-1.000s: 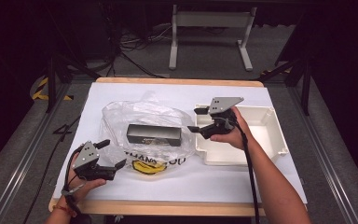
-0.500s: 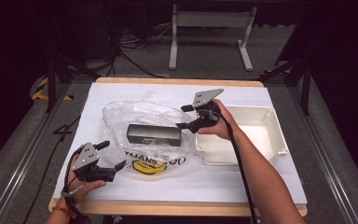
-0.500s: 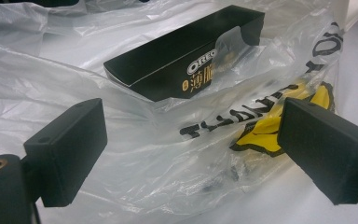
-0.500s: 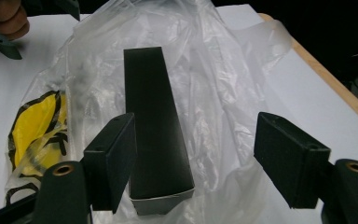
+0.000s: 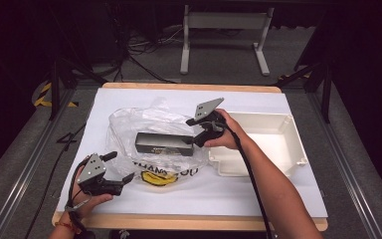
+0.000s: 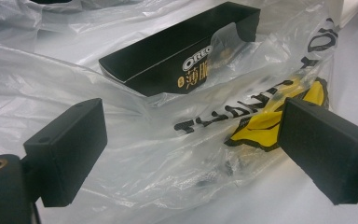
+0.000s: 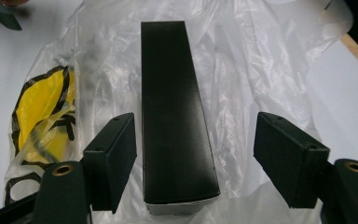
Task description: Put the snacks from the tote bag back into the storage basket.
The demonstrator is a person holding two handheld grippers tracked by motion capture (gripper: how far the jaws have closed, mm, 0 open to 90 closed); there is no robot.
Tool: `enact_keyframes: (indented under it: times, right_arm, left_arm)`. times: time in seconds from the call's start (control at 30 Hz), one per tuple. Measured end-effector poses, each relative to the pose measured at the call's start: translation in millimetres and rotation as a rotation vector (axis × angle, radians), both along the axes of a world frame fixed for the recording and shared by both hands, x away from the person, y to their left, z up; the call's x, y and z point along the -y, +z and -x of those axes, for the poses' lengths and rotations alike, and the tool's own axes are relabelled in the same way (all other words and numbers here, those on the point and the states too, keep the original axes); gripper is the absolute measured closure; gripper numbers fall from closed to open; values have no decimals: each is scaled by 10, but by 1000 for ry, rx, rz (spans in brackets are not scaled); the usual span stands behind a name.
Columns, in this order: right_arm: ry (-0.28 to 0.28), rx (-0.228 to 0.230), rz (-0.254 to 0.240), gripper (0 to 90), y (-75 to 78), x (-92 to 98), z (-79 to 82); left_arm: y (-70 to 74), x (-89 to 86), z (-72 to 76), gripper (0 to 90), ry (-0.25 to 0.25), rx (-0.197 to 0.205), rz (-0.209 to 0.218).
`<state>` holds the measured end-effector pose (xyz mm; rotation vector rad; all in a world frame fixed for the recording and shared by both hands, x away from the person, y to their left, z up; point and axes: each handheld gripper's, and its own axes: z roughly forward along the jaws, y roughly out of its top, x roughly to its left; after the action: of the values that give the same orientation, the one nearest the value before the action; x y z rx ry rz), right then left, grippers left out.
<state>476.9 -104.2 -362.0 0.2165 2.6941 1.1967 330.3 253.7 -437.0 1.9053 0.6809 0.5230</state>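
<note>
Black card against clear film: the Oreo box lies flat on the thin plastic bag near the middle of the white-covered surface, its long side running left to right in the high view. Your right gripper sits at the box's right end, and in the right gripper view its fingers stand wide apart with that end lying between them, closer to the left one, neither touching. That line-up suits a grip across the narrow width, which is probably why you have come in along the box's length.

Your left gripper rests low at the near left of the surface, just beside the bag's printed yellow corner. Its fingers are also apart, framing crumpled film without pinching it, likely placed to hold the bag down while the box lifts. The white plastic tray stands empty just to the right of your right hand, a plausible place for the box.
</note>
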Motion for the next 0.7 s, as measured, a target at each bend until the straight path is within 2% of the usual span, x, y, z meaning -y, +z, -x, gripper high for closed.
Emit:
enact_keyframes:
  times: [0.1, 0.2, 0.43, 0.53, 0.63, 0.7]
  right_arm:
    - [18, -12, 10, 307, -14, -23, -2]
    - [43, -32, 57, 307, -63, -80, -16]
    - [48, -50, 127, 321, -137, -172, -65]
    - [47, -53, 179, 335, -177, -196, -99]
    - [56, -69, 186, 340, -192, -201, -128]
    - [68, -65, 208, 340, -199, -217, -125]
  left_arm:
    - [-2, -3, 5, 92, -2, -2, 5]
    - [-4, -7, 10, 92, -1, -2, -3]
    - [-6, -18, 24, 92, 4, -2, 3]
    - [-4, -21, 32, 92, 1, 1, 2]
    - [-3, -24, 38, 94, 1, 2, 2]
    - [-5, -27, 40, 94, 2, 1, 1]
